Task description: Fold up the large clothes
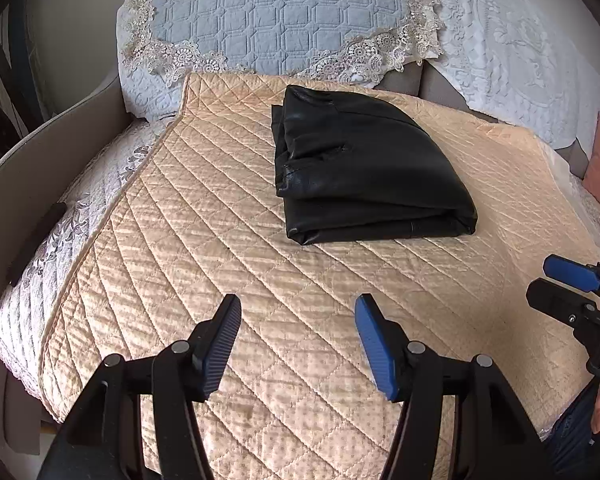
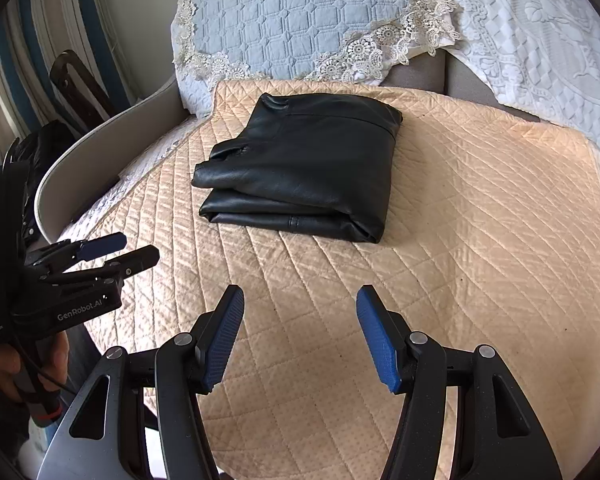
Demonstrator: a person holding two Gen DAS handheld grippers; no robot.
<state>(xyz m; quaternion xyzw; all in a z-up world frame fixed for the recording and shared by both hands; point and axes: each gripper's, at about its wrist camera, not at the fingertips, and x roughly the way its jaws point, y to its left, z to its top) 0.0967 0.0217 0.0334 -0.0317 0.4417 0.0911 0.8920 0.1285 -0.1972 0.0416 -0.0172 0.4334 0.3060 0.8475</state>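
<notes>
Both tongs stand apart with nothing between their blue pads: the left tongs (image 1: 298,312) and the right tongs (image 2: 300,304) hang above the near part of the beige quilted cover (image 1: 204,240), well short of the garment and side by side. Neither touches any cloth.

Farther up the cover from the tongs lies the black leather-like garment (image 2: 304,164), folded into a thick, squarish bundle with its layered edges showing on the side nearest the tongs. It sits flat near the cover's far edge, just below the blue quilted cushion (image 2: 296,20) with lace trim, and the white lace throw (image 2: 540,52) hangs behind it to one side.

Judging by the neat stack and the empty tongs drawn clear of it, the folding looks finished, the bundle left to rest where the seat supports it evenly.
</notes>
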